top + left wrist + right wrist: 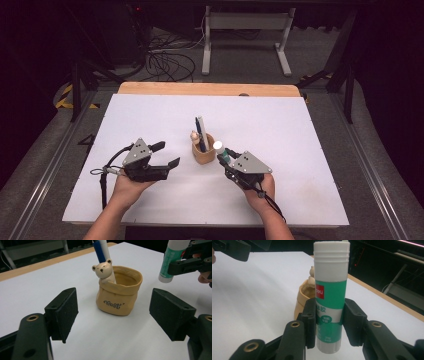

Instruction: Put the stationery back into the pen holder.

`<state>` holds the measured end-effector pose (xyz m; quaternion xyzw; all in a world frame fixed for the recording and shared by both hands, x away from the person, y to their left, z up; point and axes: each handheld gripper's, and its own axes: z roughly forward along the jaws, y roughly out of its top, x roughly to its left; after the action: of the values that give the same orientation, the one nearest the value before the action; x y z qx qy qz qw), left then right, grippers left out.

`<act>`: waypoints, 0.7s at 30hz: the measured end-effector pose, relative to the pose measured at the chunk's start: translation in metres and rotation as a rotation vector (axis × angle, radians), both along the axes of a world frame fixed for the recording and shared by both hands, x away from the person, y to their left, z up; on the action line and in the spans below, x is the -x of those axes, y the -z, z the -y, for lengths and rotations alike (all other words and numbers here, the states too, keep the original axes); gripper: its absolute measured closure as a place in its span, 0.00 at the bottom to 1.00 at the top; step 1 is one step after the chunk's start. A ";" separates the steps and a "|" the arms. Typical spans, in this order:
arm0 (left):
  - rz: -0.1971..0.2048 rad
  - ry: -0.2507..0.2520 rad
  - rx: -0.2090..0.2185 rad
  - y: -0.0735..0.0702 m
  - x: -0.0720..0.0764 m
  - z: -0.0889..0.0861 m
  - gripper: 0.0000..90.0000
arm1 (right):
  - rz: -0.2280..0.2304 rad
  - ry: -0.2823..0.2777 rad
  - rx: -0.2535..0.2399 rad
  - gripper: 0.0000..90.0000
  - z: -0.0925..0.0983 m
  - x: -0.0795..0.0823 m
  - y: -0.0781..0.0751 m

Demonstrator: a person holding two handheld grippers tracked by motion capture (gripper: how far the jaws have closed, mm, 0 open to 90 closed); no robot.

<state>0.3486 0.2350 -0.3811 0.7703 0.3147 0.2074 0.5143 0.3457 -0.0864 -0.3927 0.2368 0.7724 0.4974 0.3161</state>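
A tan pouch-shaped pen holder (204,151) (118,295) with a small bear figure (103,269) on its rim stands mid-table and holds a blue pen (201,131) and a white one. My right gripper (226,160) (329,322) is shut on a green-and-white glue stick (330,297) (221,151) (172,258), held upright just right of the holder (303,300). To the holder's left my left gripper (167,154) (113,315) stands open, its jaws on either side of the holder's line and short of it, nothing between them.
The white table sheet (300,135) has bare room all round the holder. A wooden edge strip (210,89) runs along the far side. Beyond it stand a white frame (245,30) and loose cables (170,62) on the floor.
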 end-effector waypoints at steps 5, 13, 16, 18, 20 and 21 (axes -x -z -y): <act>-0.004 -0.013 0.014 0.000 -0.001 -0.006 0.26 | 0.010 -0.005 -0.010 0.74 -0.006 -0.003 -0.004; 0.015 -0.015 0.002 0.001 -0.002 -0.011 0.26 | -0.001 -0.010 -0.053 0.74 -0.013 -0.010 -0.010; 0.007 -0.015 0.007 0.001 0.000 -0.014 0.26 | -0.003 -0.011 -0.073 0.74 -0.016 -0.012 -0.013; 0.012 -0.014 0.006 0.000 0.000 -0.016 0.26 | -0.005 -0.013 -0.083 0.74 -0.019 -0.013 -0.015; 0.015 -0.017 0.010 -0.001 0.001 -0.019 0.26 | -0.004 -0.014 -0.089 0.74 -0.022 -0.015 -0.016; 0.012 -0.019 0.012 -0.001 0.001 -0.020 0.26 | -0.013 -0.020 -0.104 0.74 -0.022 -0.016 -0.017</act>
<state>0.3478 0.2550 -0.3804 0.7628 0.3202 0.2151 0.5189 0.3616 -0.0640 -0.3761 0.2484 0.7498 0.5385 0.2933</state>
